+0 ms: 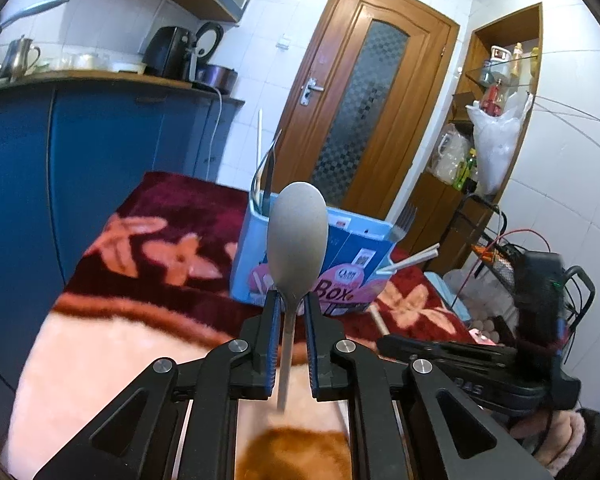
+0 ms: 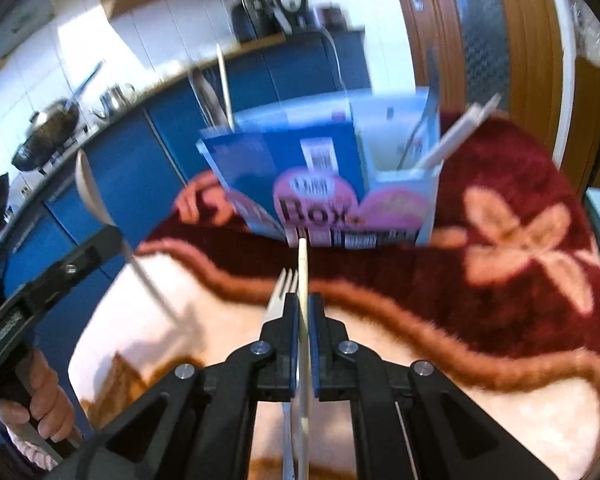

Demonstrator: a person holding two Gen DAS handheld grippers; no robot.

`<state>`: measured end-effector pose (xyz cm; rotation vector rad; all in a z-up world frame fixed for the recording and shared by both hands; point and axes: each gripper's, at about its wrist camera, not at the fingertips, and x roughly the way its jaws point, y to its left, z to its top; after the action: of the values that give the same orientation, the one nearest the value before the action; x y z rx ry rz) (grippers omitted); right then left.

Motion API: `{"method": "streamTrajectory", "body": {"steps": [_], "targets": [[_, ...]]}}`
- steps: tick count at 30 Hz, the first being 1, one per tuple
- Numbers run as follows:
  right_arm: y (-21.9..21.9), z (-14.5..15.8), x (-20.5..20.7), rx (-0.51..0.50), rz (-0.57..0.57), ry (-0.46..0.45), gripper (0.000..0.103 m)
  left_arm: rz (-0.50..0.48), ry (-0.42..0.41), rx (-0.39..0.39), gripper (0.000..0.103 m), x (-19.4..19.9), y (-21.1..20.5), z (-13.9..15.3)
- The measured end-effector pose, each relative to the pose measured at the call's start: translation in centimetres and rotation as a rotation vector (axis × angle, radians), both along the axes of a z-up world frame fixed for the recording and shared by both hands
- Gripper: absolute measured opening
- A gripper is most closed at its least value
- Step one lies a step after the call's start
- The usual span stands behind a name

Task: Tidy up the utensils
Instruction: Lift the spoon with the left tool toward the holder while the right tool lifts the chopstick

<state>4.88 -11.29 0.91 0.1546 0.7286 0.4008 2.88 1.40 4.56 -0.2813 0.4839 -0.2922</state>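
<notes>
Left tongs [image 1: 291, 304] clench a spoon [image 1: 297, 236], right tongs [image 2: 303, 306] a chopstick [image 2: 303, 276]; next, probably lowering each into the box [image 1: 340, 264].

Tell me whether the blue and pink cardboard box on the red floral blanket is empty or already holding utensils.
Holding utensils. The blue and pink cardboard box stands open-topped, with a metal fork and white chopsticks sticking out above its rim.

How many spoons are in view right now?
1. The spoon stands bowl-up between the jaws of the left gripper, in front of the box. More may be hidden inside the box among the other utensils.
</notes>
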Motion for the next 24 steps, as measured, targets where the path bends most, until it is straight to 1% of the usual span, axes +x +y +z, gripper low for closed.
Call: {"method": "streamTrajectory", "body": {"steps": [1, 2, 5, 7, 12, 16, 18, 19, 21, 23, 24], "targets": [[0.1, 0.4, -0.4, 0.003, -0.007, -0.027, 0.006, 0.002, -0.005, 0.002, 0.007, 0.0, 0.0, 0.2], [-0.1, 0.9, -0.8, 0.005, -0.016, -0.054, 0.006, 0.004, -0.011, 0.002, 0.002, 0.0, -0.1, 0.4], [-0.5, 2.0, -1.9, 0.012, -0.045, -0.126, 0.006, 0.009, -0.027, 0.005, 0.001, 0.1, 0.0, 1.1], [-0.4, 2.2, -1.9, 0.020, -0.049, -0.151, 0.006, 0.013, -0.037, 0.015, 0.001, 0.2, -0.1, 1.5], [-0.5, 2.8, -2.4, 0.032, -0.062, -0.181, 0.006, 0.027, -0.022, 0.037, 0.001, 0.5, 0.1, 1.7], [-0.8, 2.8, -2.7, 0.040, -0.067, -0.183, 0.006, 0.067, 0.041, 0.043, 0.001, 1.5, 1.5, 1.3], [-1.1, 2.7, -2.7, 0.048, -0.070, -0.182, 0.006, 0.085, 0.067, 0.059, 0.002, 2.0, 2.1, 1.1], [-1.2, 2.7, -2.7, 0.050, -0.074, -0.182, 0.006, 0.095, 0.076, 0.070, 0.004, 2.3, 2.4, 0.9], [-1.4, 2.6, -2.7, 0.057, -0.077, -0.182, 0.006, 0.108, 0.098, 0.099, 0.012, 3.0, 2.9, 0.5], [-1.4, 2.6, -2.8, 0.061, -0.080, -0.181, 0.006, 0.117, 0.125, 0.112, 0.029, 3.9, 3.6, 0.1], [-1.5, 2.6, -2.8, 0.062, -0.081, -0.181, 0.006, 0.118, 0.136, 0.110, 0.033, 4.4, 3.8, -0.2]]}}
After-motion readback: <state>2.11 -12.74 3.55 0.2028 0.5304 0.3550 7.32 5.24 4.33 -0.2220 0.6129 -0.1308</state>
